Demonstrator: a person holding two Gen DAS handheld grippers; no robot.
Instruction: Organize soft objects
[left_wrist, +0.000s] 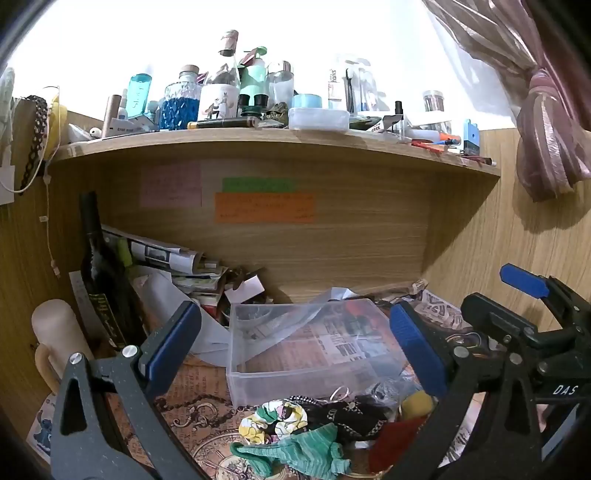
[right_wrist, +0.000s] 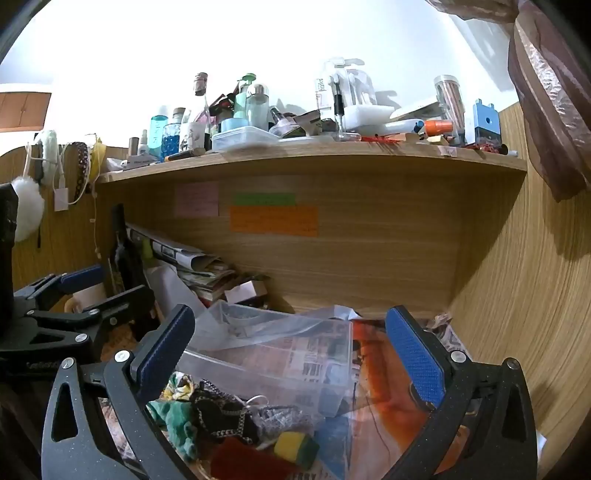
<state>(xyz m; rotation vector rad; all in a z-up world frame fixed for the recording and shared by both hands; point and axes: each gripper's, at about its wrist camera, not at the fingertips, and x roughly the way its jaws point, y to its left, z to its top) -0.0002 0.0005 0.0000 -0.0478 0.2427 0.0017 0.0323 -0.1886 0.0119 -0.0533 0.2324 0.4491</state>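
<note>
A heap of soft things lies on the desk in front of a clear plastic box (left_wrist: 310, 350): a green cloth (left_wrist: 295, 452), a yellow floral scrunchie (left_wrist: 273, 421), a black patterned cloth (left_wrist: 343, 415), a red cloth (left_wrist: 397, 441) and a yellow sponge (left_wrist: 417, 404). My left gripper (left_wrist: 295, 347) is open and empty above the heap. My right gripper (right_wrist: 291, 360) is open and empty, over the same heap with its green cloth (right_wrist: 177, 417), sponge (right_wrist: 295, 446) and the box (right_wrist: 295, 362). The right gripper also shows in the left wrist view (left_wrist: 524, 325).
A dark bottle (left_wrist: 103, 284), a white mug (left_wrist: 55, 332) and stacked papers (left_wrist: 173, 258) stand at the left under a cluttered shelf (left_wrist: 258, 136). Wooden walls close the back and right. A curtain (left_wrist: 546, 147) hangs at the right. Newspaper covers the desk.
</note>
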